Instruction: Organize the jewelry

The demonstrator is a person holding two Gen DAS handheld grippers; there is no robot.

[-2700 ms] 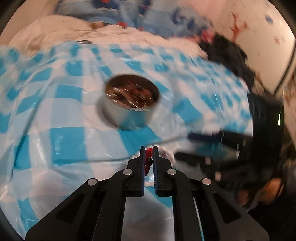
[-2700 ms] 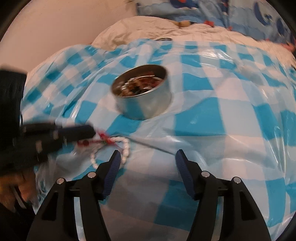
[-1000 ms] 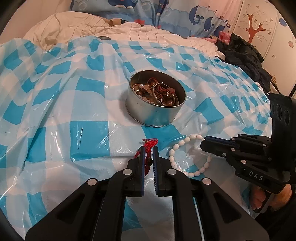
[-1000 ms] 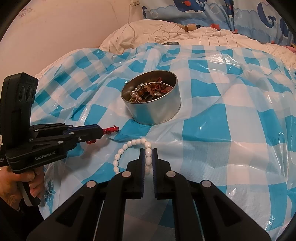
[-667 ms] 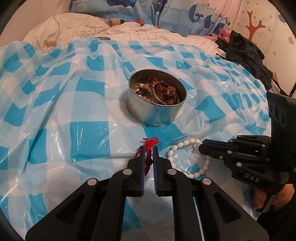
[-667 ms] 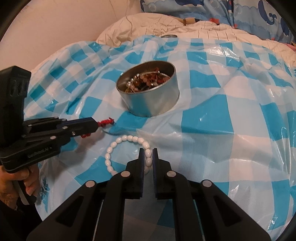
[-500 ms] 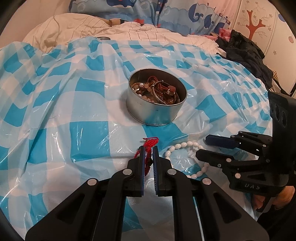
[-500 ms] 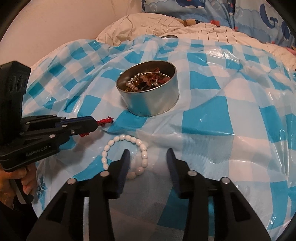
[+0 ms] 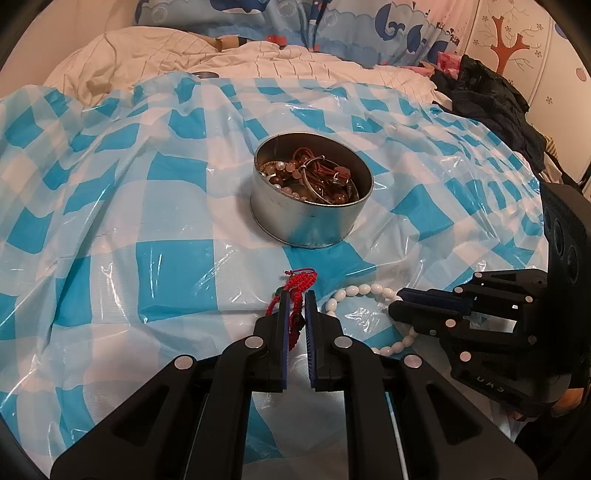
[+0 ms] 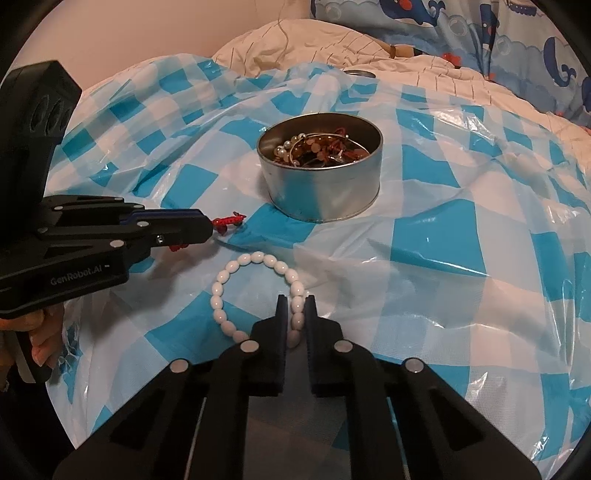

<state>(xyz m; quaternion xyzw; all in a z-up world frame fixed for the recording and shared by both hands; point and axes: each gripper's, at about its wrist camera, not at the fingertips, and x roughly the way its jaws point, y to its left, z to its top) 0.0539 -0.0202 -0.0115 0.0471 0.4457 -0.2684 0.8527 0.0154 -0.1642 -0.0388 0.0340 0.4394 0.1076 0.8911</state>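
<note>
A round metal tin point(image 9: 312, 221) point(image 10: 321, 195) with several bracelets and beads inside stands on the blue-and-white checked plastic sheet point(image 9: 110, 221). My left gripper point(image 9: 296, 295) is shut on a red woven cord bracelet point(image 9: 300, 282), whose end sticks out past the fingertips, also seen in the right wrist view point(image 10: 229, 221). My right gripper point(image 10: 296, 301) is shut on the near side of a white bead bracelet point(image 10: 255, 260), which lies on the sheet in front of the tin. The bracelet also shows in the left wrist view point(image 9: 364, 288), beside the right gripper point(image 9: 397, 301).
The sheet covers a bed with white bedding point(image 9: 166, 51) and blue whale-print pillows point(image 9: 332, 22) at the back. Dark clothes point(image 9: 491, 99) lie at the far right. A small round lid point(image 10: 360, 74) sits on the sheet's far edge.
My right gripper opened about half a second ago and has shut again on the white bead bracelet. The left gripper has stayed shut on the red cord bracelet, almost still.
</note>
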